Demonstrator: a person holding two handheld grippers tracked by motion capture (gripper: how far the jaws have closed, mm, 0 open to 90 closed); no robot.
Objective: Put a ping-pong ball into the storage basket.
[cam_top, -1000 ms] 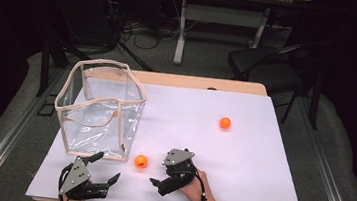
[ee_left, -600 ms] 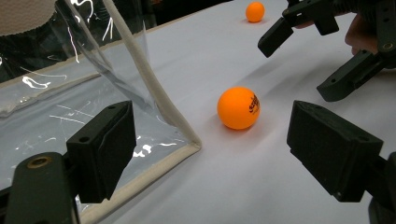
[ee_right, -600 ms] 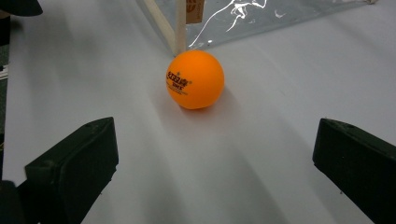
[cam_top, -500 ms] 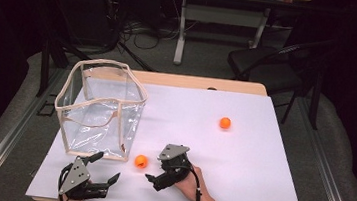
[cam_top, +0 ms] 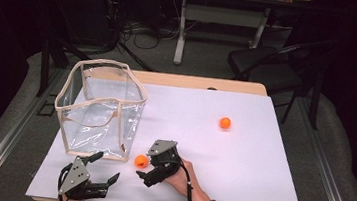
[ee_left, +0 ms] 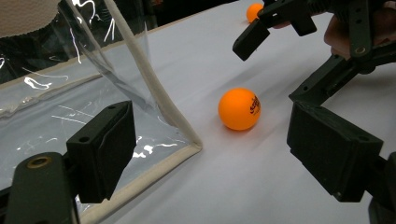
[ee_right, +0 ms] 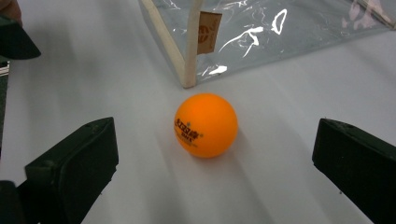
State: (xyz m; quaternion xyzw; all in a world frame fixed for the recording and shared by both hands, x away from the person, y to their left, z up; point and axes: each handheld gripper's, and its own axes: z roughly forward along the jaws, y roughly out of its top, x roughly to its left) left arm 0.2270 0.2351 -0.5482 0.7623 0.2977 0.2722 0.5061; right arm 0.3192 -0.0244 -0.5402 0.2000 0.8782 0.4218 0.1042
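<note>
Fingers (ee_right: 70, 168) wide — orange ball (ee_right: 206, 124) between

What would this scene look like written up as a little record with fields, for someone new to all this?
Setting: white table with a person holding a gripper in each hand
Near ball: orange, on the table beside the corner of the clear bag, ahead of the open jaws
Far ball: orange, alone on the table's right part
Right gripper: open, aimed at the near ball, not touching it
Left gripper: open, low at the table's near edge, holding nothing
Clear bag: upright, open-topped, no ball visible inside
</note>
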